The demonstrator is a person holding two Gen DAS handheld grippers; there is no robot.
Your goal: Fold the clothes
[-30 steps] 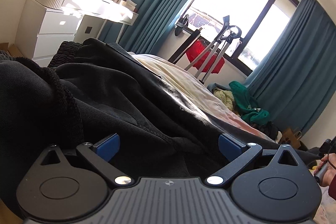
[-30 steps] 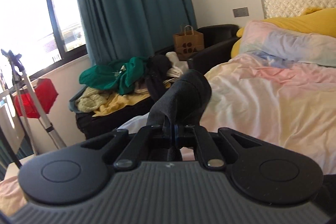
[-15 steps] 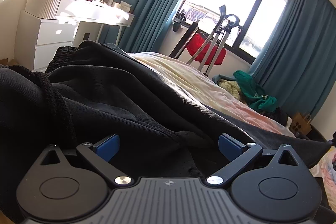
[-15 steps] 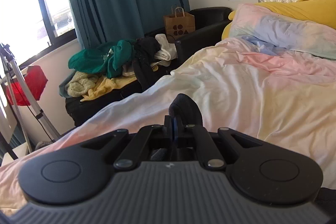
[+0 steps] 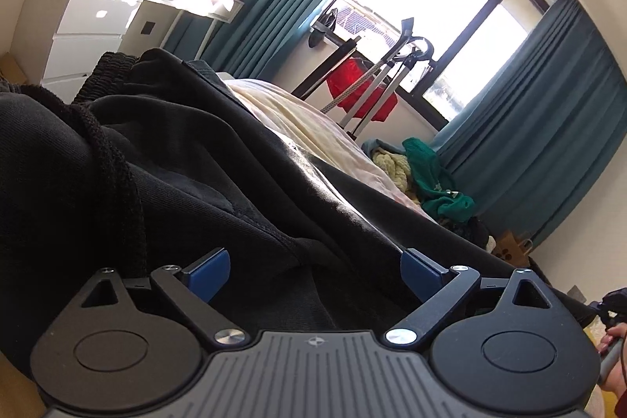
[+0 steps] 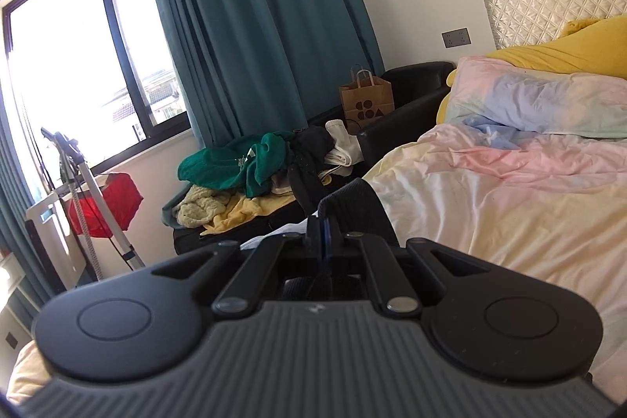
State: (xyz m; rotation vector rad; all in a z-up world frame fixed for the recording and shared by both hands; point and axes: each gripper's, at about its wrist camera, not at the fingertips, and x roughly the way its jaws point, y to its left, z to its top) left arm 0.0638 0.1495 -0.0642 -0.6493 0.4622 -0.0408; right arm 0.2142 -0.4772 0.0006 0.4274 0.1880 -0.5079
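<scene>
A black garment (image 5: 188, 159) with a ribbed waistband lies spread over the bed in the left wrist view and fills most of it. My left gripper (image 5: 313, 267) is open, its blue pads wide apart just above the black cloth, with nothing between them. My right gripper (image 6: 324, 230) is shut on a fold of the black garment (image 6: 352, 206), which sticks up past the fingertips, above the pastel bedsheet (image 6: 509, 206).
A white dresser (image 5: 90, 14) stands behind the bed. A stand with a red bag (image 5: 364, 93) is by the window. A heap of green and yellow clothes (image 6: 250, 179) lies on a black sofa with a paper bag (image 6: 366, 100). Pillows (image 6: 548, 96) lie at the headboard.
My right gripper, still shut on the cloth, dipped toward the sheet and has come back up and turned left. My left gripper stays open over the garment, with its view tilted.
</scene>
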